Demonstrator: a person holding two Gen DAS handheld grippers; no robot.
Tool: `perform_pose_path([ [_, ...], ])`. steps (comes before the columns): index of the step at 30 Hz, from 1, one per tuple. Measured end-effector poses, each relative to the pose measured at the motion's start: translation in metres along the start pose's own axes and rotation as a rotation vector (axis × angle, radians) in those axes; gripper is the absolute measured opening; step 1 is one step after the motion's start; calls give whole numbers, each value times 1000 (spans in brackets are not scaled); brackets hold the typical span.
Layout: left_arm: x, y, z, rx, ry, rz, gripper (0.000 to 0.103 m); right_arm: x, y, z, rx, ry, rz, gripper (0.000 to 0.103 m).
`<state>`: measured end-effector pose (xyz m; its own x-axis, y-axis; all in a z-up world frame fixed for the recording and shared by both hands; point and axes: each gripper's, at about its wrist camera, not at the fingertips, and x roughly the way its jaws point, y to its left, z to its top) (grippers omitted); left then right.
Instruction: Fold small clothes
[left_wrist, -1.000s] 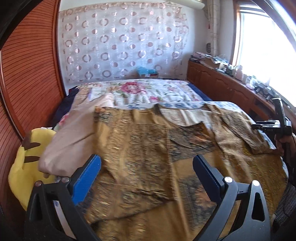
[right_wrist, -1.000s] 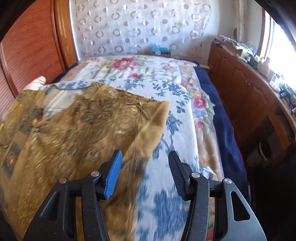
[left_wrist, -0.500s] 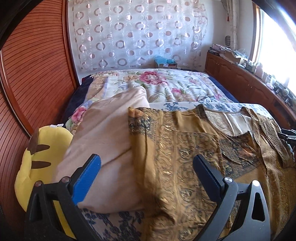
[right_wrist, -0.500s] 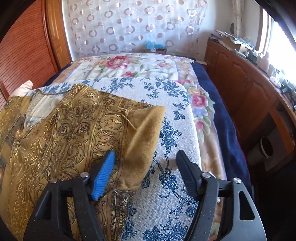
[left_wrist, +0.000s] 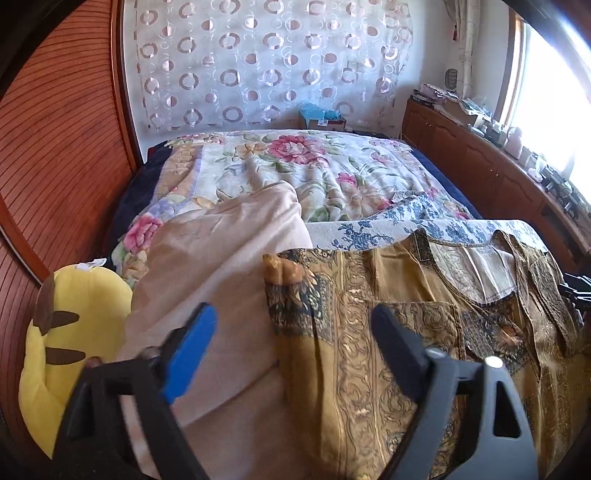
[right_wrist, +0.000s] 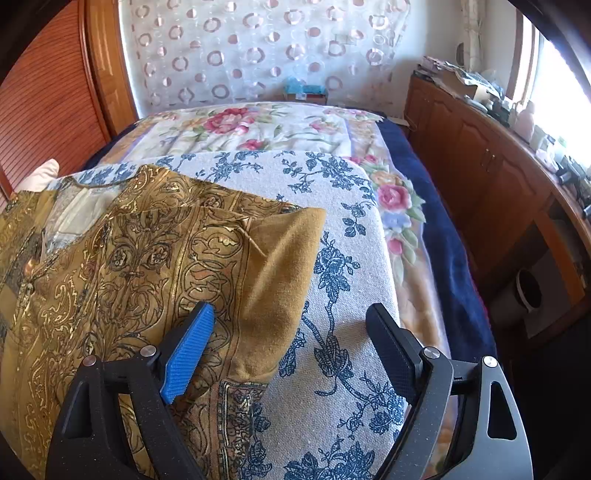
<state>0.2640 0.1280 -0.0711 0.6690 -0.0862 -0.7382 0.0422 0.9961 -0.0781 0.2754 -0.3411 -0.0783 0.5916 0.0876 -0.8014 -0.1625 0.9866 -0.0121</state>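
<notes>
A gold patterned garment (left_wrist: 388, 332) lies spread flat on the bed; its neck opening (left_wrist: 476, 269) shows a pale lining. My left gripper (left_wrist: 291, 347) is open and empty above the garment's left sleeve edge, where it meets a beige pillow (left_wrist: 221, 266). In the right wrist view the same garment (right_wrist: 147, 266) lies at the left with its right sleeve end (right_wrist: 284, 258) turned up. My right gripper (right_wrist: 291, 343) is open and empty, straddling the sleeve's lower edge and the white-and-blue floral cloth (right_wrist: 332, 221).
A yellow plush toy (left_wrist: 70, 332) sits at the bed's left edge by the wooden wall (left_wrist: 55, 147). A pink floral quilt (left_wrist: 295, 166) covers the far bed. A wooden cabinet (right_wrist: 480, 166) with clutter runs along the right under the window.
My left gripper swung left from over the garment's body to its left sleeve and the pillow. My right gripper moved closer over the right sleeve end. Both stayed open.
</notes>
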Motion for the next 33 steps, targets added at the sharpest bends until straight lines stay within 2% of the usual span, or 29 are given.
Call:
perform_pose_path([
  [1,4,2,1,-2,13,-1,52,0,0,0,0,0,0,86],
  [2,7,3,2,-4,22,-11,37,0,0,0,0,0,0,86],
  [3,11,5,2,-9,38,-32,35,0,0,0,0,0,0,86],
  [8,14,6,2,1,38,-24,35,0,0,0,0,0,0,86],
  [10,12,1,3,19,28,-30,25,0,0,0,0,0,0,86],
  [12,9,-3,3,38,16,-52,2,0,0,0,0,0,-1,86],
  [14,-2,-11,2,56,-22,-127,1,0,0,0,4,2,0,86],
  [17,-19,-29,0,107,-50,-134,0,4,1,6,-39,13,34,86],
  [21,-38,-40,-5,114,-77,-161,0,14,1,20,-56,33,45,85],
  [25,-62,-44,-15,99,-127,-170,0,18,6,31,-71,31,63,57],
  [26,-72,-46,-19,100,-162,-170,0,17,8,32,-66,32,61,41],
  [27,-81,-47,-23,101,-188,-165,0,16,11,34,-68,31,54,31],
  [28,-90,-47,-28,90,-205,-158,0,14,15,35,-74,30,56,14],
  [29,-96,-46,-31,79,-214,-160,0,10,19,34,-76,21,55,5],
  [33,-128,-40,-51,57,-253,-153,0,-23,28,31,-55,-73,73,2],
])
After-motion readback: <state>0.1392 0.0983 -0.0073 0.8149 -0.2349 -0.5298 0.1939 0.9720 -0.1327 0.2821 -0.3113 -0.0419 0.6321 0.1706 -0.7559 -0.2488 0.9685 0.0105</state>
